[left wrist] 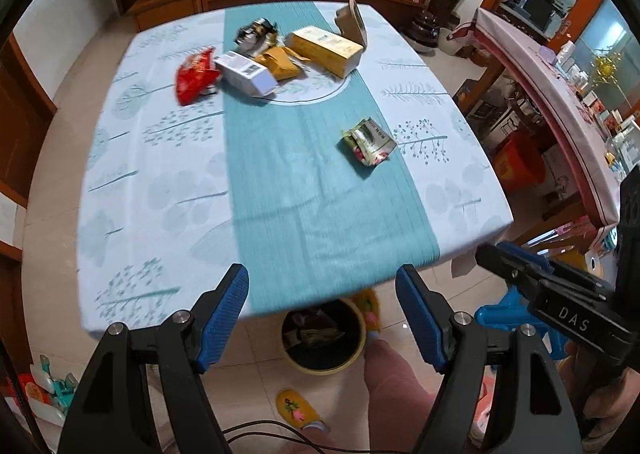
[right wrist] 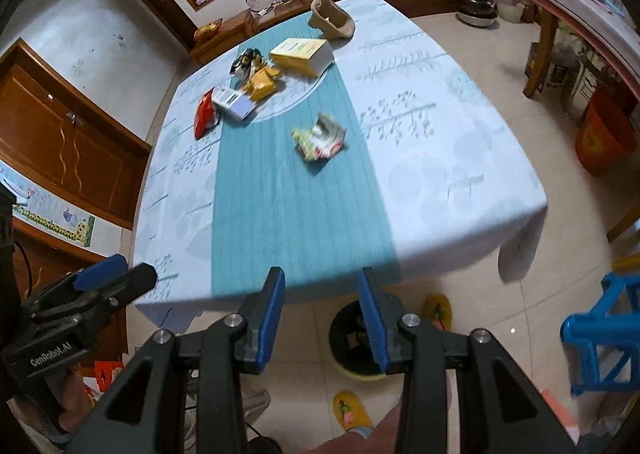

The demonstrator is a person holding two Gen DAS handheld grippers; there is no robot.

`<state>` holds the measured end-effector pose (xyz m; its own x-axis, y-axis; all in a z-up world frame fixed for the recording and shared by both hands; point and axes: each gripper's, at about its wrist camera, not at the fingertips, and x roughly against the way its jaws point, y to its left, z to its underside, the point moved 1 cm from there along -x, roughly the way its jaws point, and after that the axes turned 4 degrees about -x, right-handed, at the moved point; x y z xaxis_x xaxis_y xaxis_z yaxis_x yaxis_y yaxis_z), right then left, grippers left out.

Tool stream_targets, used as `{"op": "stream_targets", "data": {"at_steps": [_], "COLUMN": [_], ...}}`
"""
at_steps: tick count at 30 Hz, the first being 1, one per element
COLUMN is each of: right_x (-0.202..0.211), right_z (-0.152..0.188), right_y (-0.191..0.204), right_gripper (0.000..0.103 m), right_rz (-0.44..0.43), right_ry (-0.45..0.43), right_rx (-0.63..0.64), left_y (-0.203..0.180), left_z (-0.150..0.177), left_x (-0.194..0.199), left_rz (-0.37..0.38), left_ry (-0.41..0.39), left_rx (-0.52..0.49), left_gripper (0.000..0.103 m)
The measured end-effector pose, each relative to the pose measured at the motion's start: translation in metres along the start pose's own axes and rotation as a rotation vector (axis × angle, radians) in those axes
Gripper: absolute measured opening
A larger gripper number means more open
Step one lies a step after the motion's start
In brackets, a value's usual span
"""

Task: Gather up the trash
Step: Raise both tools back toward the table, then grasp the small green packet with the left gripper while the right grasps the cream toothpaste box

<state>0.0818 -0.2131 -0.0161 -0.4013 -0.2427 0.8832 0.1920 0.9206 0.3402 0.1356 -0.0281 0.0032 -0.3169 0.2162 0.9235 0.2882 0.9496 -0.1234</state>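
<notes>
Both grippers hung over near edge of table, nothing between jaws – left gripper spread wide, right gripper parted narrower, both released. Trash bin stood on floor just below near edge w/ wrappers inside. Green wrapper lay alone on teal runner, mid-table toward right edge. Toward far edge, clustered: red packet, white box, yellow bag, yellow box, black-silver wrapper – brown carton by far edge
</notes>
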Motion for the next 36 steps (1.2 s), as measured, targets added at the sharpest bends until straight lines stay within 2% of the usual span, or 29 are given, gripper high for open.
{"op": "stream_targets", "data": {"at_steps": [4,9,16,25,33,34,36], "right_x": [-0.021,-0.052,-0.091,-0.134,-0.155,-0.157,-0.16], "right_z": [-0.054,-0.126,-0.186,-0.224,-0.25,-0.253,-0.26], "right_y": [-0.018,-0.042,-0.067,-0.075,-0.049,-0.045,-0.036], "right_gripper": [0.038,0.038,0.038,0.038,0.038,0.038,0.038], "right_rz": [-0.022,-0.029,-0.04,-0.076,-0.109,-0.114,-0.127], "right_ry": [0.011,0.058,0.142,0.224,0.236,0.232,0.227], "right_rx": [0.054,0.119,0.191,0.226,0.308,0.323,0.353], "left_y": [-0.01,-0.018,-0.019,-0.02,-0.04,-0.042,-0.046], "left_z": [-0.044,-0.093,-0.123,-0.142,-0.153,-0.154,-0.158], "left_x": [-0.04,-0.1,-0.158,-0.203,-0.228,-0.229,-0.226], "left_rz": [-0.007,0.012,0.018,-0.06,-0.143,-0.162,-0.196], "left_ry": [0.039,0.135,0.203,0.271,0.322,0.326,0.304], "left_rx": [0.06,0.214,0.403,0.46,0.394,0.379,0.348], "left_gripper": [0.074,0.074,0.074,0.074,0.074,0.07,0.036]}}
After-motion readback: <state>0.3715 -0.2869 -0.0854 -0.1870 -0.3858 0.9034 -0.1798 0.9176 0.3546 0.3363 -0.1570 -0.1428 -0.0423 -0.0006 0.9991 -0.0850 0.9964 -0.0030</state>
